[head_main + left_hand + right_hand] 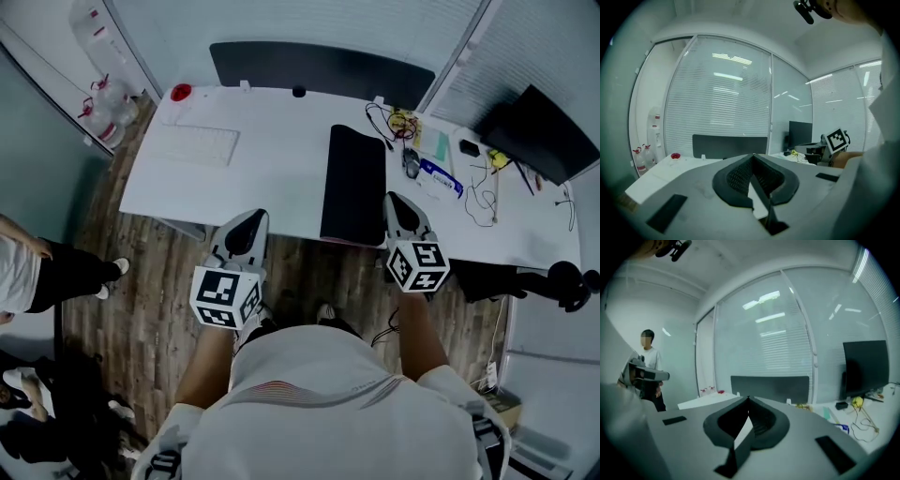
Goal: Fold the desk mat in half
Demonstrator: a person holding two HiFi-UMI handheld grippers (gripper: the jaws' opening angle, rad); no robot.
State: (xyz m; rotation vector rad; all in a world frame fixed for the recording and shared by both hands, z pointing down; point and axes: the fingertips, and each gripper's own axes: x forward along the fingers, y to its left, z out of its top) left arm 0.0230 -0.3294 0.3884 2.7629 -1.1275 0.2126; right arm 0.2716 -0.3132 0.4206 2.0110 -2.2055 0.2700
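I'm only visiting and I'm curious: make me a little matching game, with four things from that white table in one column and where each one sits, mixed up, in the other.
Things:
1. desk mat
2. keyboard
3. small red round thing
4. monitor

Places:
A. far left corner of the table
B. far right, dark and set at an angle
C. left part, white on white
D. middle, reaching the near edge

Pairs: 1-D, 2-C, 3-A, 4-B
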